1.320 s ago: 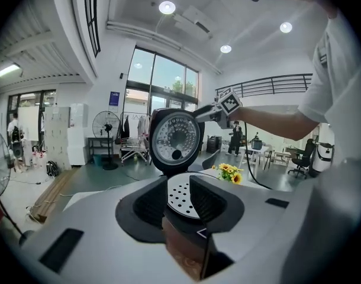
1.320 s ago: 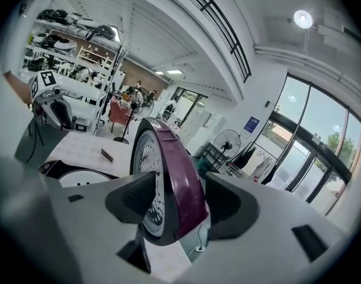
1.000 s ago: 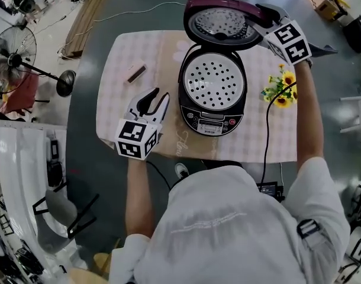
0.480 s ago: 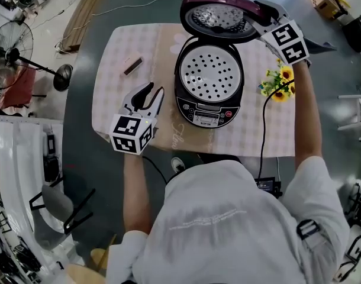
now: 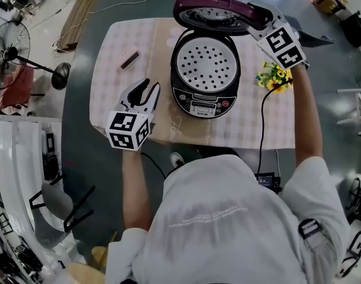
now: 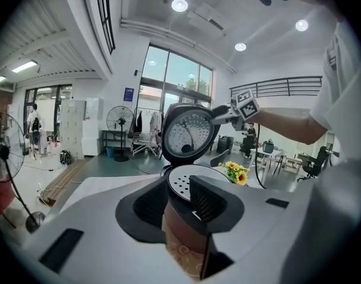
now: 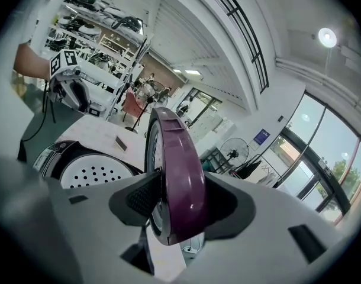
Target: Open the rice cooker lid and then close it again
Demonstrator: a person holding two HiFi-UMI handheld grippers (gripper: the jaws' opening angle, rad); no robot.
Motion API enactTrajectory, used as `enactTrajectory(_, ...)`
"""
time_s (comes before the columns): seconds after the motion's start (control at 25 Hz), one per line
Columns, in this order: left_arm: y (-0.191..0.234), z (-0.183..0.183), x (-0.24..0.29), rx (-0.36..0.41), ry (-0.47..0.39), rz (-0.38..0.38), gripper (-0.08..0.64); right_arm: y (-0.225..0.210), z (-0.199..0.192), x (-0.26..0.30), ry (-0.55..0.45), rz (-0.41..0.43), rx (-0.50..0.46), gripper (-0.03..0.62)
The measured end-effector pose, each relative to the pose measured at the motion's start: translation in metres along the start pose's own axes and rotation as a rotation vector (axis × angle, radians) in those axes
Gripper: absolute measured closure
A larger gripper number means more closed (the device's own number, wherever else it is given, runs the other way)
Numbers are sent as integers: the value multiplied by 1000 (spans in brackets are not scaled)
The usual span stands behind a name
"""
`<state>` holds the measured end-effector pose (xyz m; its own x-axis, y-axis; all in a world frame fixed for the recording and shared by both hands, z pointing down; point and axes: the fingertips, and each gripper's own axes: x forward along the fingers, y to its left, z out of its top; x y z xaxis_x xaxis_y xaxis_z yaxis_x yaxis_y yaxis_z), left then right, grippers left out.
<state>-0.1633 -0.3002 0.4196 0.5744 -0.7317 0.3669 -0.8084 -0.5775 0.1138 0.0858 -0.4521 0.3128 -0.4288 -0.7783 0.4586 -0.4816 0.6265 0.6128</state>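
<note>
Table (image 5: 109, 105) (checked cloth): no change is noted in what lies on it.

Rice cooker (image 5: 203, 106): it is stood at the middle of the table with its control panel toward the person. Its perforated inner plate (image 5: 205, 64) is left fully exposed.

Lid (image 5: 213, 13): a change is recorded here. A second ago its inner face was turned up to the head view nearly in full. Now it is seen foreshortened, tipped forward over the back of the pot. The opening half of the task is judged done and the closing swing begun (the lid is not yet down; a wide gap to the pot rim remains).

Right gripper (image 7: 177, 200): the purple rim of the lid is held between its jaws, which have just been closing a little further. Both pads are seen against the rim.

Left gripper (image 5: 148, 89): it is rested on the cloth to the left of the cooker, apart from it. Its jaws are spread and nothing is gripped (no part in the lid work is taken).

Sunflowers (image 5: 274, 76), just right of the cooker, and the small block (image 5: 129, 59) at the table's far left are left untouched.
</note>
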Motion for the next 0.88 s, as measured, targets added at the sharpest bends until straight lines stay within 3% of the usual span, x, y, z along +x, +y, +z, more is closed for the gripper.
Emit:
enactTrajectory(0.48, -16, 4, -2, 10, -8, -36, 431, 50, -9, -20, -30, 93, 28, 368)
enactTrajectory(0.88, -33, 6, 7, 25, -7, -96, 431, 103, -14, -43, -81, 282, 81, 305)
